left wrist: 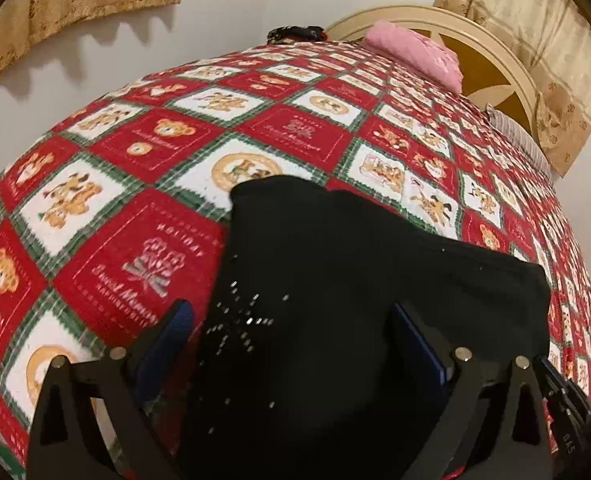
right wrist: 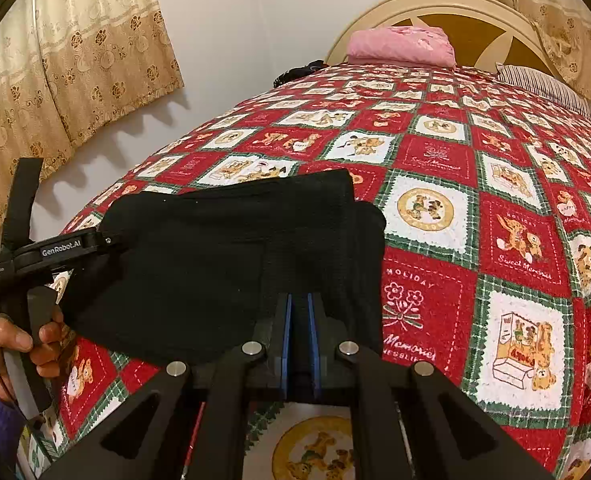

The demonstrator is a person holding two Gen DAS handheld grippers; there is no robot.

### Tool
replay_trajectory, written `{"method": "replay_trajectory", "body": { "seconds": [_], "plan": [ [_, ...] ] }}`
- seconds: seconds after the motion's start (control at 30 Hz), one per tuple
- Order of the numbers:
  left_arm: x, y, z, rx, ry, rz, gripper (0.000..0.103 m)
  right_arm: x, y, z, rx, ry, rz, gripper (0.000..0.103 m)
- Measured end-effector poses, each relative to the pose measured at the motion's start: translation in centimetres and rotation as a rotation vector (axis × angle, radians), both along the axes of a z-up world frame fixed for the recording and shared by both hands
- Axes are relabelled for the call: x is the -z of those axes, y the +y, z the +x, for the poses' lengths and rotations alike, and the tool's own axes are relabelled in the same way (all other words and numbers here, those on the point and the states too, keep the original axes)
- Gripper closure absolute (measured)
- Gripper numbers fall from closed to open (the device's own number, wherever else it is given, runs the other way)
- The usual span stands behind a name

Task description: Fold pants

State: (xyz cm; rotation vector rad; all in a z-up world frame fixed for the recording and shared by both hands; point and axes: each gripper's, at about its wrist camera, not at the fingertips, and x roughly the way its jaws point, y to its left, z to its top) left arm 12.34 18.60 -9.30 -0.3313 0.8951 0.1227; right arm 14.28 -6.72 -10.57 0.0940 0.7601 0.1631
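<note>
Red teddy-bear blanket (right wrist: 495, 208) covers the bed. Black pants (right wrist: 223, 256) lie folded on its near side. Right tool (right wrist: 300, 312) is clenched on the pants' near edge. Left tool (left wrist: 291, 320) is spread wide around the pants, not pinching.

The left gripper (left wrist: 291, 320) angles downward with its jaws spread wide. The right gripper (right wrist: 299, 320) also tilts down, jaws nearly together. A hand (right wrist: 11, 340) at the near left grasps the left gripper's handle.
</note>
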Motion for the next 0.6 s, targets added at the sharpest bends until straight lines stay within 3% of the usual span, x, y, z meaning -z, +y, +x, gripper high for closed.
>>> {"method": "replay_trajectory", "body": {
  "seconds": [0.2,0.27,0.33,0.6],
  "plan": [
    [-0.8,0.5,-3.1,-0.037,0.037,0.029,0.002,-1.0,0.4,-1.8,0.017,-0.01,-0.005,0.089],
    [-1.0,0.4,-4.3,-0.048,0.035,0.068,0.002,-1.6,0.9,-3.3,0.01,-0.025,0.007,0.065],
    [-1.4,-0.1,-5.8,-0.049,0.019,0.115,0.002,-2.1,1.5,-4.9,-0.002,-0.041,0.013,0.048],
    [-4.4,-2.6,-12.8,-0.033,-0.119,0.231,0.002,-3.9,2.5,-11.8,0.055,-0.127,0.093,0.047]
  ]
}}
